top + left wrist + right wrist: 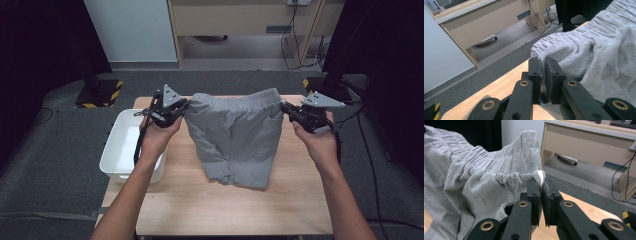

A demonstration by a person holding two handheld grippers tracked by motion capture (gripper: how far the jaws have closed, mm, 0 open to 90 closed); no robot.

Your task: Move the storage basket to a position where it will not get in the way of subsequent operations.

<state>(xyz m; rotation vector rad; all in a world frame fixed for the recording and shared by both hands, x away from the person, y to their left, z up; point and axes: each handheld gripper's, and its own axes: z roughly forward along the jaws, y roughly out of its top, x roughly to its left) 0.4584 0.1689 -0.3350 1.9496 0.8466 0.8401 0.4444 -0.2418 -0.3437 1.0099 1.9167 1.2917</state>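
A pair of grey shorts [234, 137] hangs over the wooden table [290, 205], held up by its ribbed waistband, with the leg ends resting on the tabletop. My left gripper [186, 106] is shut on the waistband's left corner; in the left gripper view its jaws pinch the grey shorts [594, 55] at the left gripper [543, 65]. My right gripper [284, 106] is shut on the right corner. In the right gripper view the right gripper [541, 185] clamps the grey shorts [474, 185] where a white label shows.
A white bin [116, 150] stands at the table's left edge, beside my left forearm. Beyond the table are grey carpet, a wooden desk [240, 20] with cables, and yellow-black striped stand bases [102, 92].
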